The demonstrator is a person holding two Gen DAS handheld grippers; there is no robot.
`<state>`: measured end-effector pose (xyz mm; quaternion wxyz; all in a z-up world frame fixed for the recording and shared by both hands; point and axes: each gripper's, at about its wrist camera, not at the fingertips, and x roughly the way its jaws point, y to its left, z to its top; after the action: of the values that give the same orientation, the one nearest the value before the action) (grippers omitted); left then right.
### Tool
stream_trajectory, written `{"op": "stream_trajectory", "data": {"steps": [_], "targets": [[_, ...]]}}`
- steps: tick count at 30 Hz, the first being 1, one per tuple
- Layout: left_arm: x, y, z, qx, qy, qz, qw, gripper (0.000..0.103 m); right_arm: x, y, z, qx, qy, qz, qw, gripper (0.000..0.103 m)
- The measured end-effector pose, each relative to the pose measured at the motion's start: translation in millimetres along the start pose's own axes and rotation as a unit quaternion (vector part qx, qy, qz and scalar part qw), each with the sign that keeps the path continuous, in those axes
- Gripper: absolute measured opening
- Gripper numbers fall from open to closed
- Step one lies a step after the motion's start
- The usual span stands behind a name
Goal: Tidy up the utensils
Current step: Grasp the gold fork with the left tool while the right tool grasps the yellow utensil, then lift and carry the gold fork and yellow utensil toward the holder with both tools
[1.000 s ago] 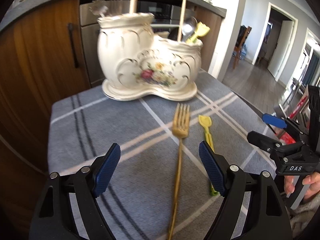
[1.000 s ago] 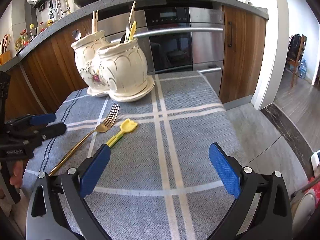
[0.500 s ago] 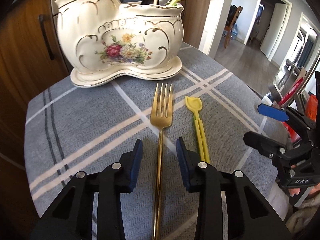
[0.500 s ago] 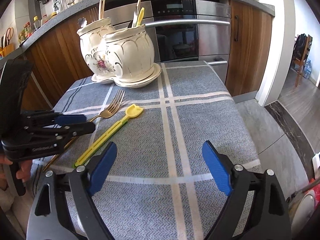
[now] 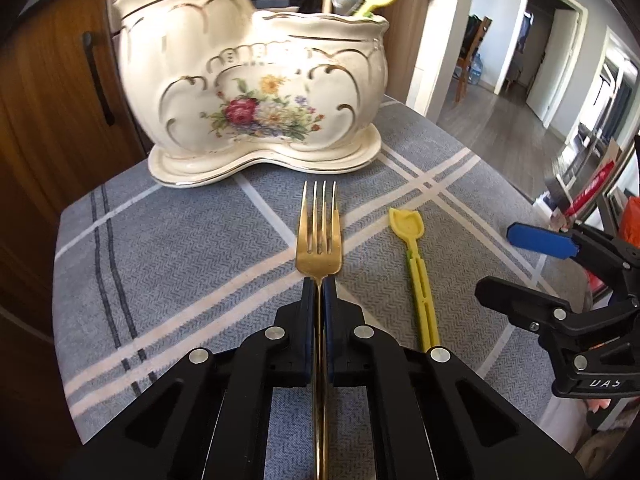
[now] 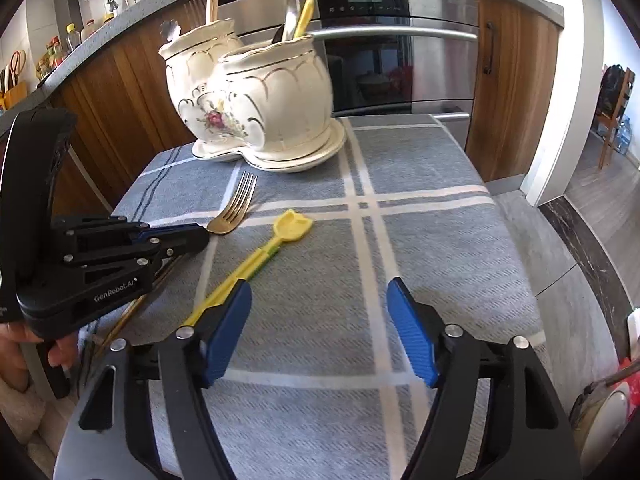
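A gold fork (image 5: 319,236) lies on the grey checked cloth, tines toward the cream flowered utensil holder (image 5: 256,92). My left gripper (image 5: 319,286) is shut on the fork's neck just behind the tines; the right wrist view shows it too (image 6: 200,236), with the fork (image 6: 236,208) sticking out ahead. A yellow plastic utensil (image 5: 416,268) lies to the right of the fork. My right gripper (image 6: 318,304) hovers over the cloth, its jaws closing with nothing between them; the yellow utensil's handle (image 6: 240,272) runs just outside its left finger.
The holder (image 6: 256,100) stands on its saucer at the table's far end, with chopsticks, a spoon and a yellow utensil in it. Wooden cabinets and an oven (image 6: 384,48) are behind. The table's right edge drops to the floor (image 6: 560,264).
My left gripper came forward and down over the fork and its jaws shut on the fork's neck. The right gripper's jaws narrowed, and it shifted slightly toward the yellow utensil.
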<state>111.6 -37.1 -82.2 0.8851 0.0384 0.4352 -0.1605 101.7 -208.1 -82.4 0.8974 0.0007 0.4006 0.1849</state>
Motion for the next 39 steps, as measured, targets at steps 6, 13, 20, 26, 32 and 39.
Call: {"op": "stream_trajectory", "data": {"steps": [6,13,20,26,32,39], "targets": [[-11.6,14.0,-5.1,-0.024,-0.023,-0.001,0.9995,0.005,15.2,13.6,15.4,0.019,0.027,0.021,0.999,0.052],[-22.2,31.8,-7.8,-0.042,-0.041,-0.001,0.9983,0.005,36.5,34.8,25.9,0.02,0.06,0.01,0.998,0.03],[-24.2,38.4,-11.8,-0.047,-0.043,-0.008,0.9979,0.005,47.1,48.8,30.6,0.014,0.075,-0.022,0.997,0.025],[-25.7,39.0,-12.6,-0.045,-0.041,-0.012,0.998,0.005,51.4,56.3,32.0,-0.009,0.085,-0.035,0.996,0.017],[-24.1,41.1,-13.3,-0.056,-0.037,-0.022,0.9975,0.005,43.3,49.7,26.6,-0.015,0.075,-0.032,0.997,0.01],[-38.6,42.9,-12.0,-0.062,-0.056,-0.027,0.9961,0.005,21.6,40.7,28.0,-0.004,0.032,-0.013,0.999,0.01]]}}
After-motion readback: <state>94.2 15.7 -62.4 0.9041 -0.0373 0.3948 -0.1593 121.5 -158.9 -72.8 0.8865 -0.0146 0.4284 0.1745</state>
